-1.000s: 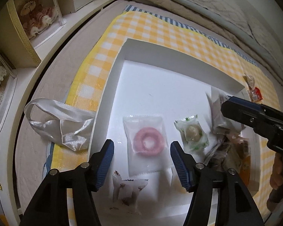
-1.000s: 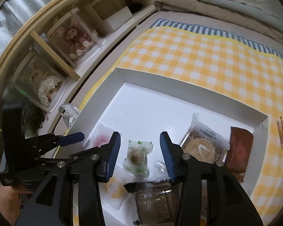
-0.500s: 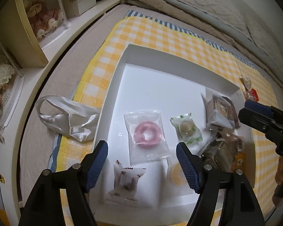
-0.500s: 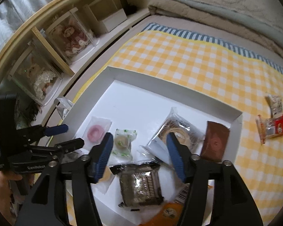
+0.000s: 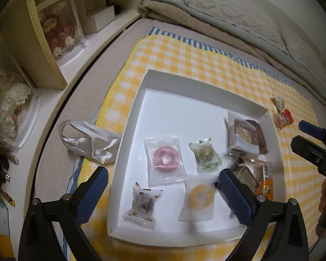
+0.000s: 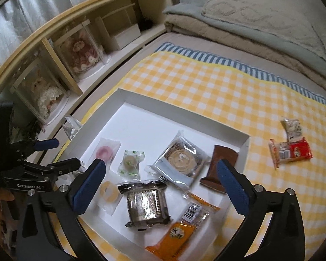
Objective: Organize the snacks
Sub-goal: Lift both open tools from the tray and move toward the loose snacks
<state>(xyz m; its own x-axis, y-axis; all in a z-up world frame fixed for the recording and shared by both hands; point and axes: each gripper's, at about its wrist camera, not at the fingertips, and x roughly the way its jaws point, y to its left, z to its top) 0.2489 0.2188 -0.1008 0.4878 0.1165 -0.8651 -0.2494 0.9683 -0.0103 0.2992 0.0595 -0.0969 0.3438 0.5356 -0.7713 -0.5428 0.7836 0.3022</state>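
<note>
A white tray [image 5: 128,130] lies on a yellow checked cloth [image 5: 184,61] and holds several wrapped snacks. Among them are a pink ring packet [image 5: 165,157], a green-and-white candy [image 5: 205,153], a yellow ring packet [image 5: 200,195] and a round cake pack [image 6: 181,158]. My left gripper [image 5: 160,175] hovers above the tray's near left, its jaws opening wide and holding nothing. Over the near right, my right gripper [image 6: 160,167] is also opening and empty, above a dark wafer packet [image 6: 146,204]. A red packet [image 6: 291,151] and a small packet [image 6: 292,128] lie on the cloth outside the tray.
A silver ribbon bag [image 5: 89,141] sits just left of the tray. A wooden shelf [image 6: 54,65] with dolls in clear cases runs along the left. Folded blankets [image 5: 228,17] lie at the far side. An orange packet [image 6: 180,228] rests at the tray's near edge.
Both pairs of jaws have spread much wider. Both grippers have lifted and drawn back from the tray, so more of it shows. The snacks lie where they were.
</note>
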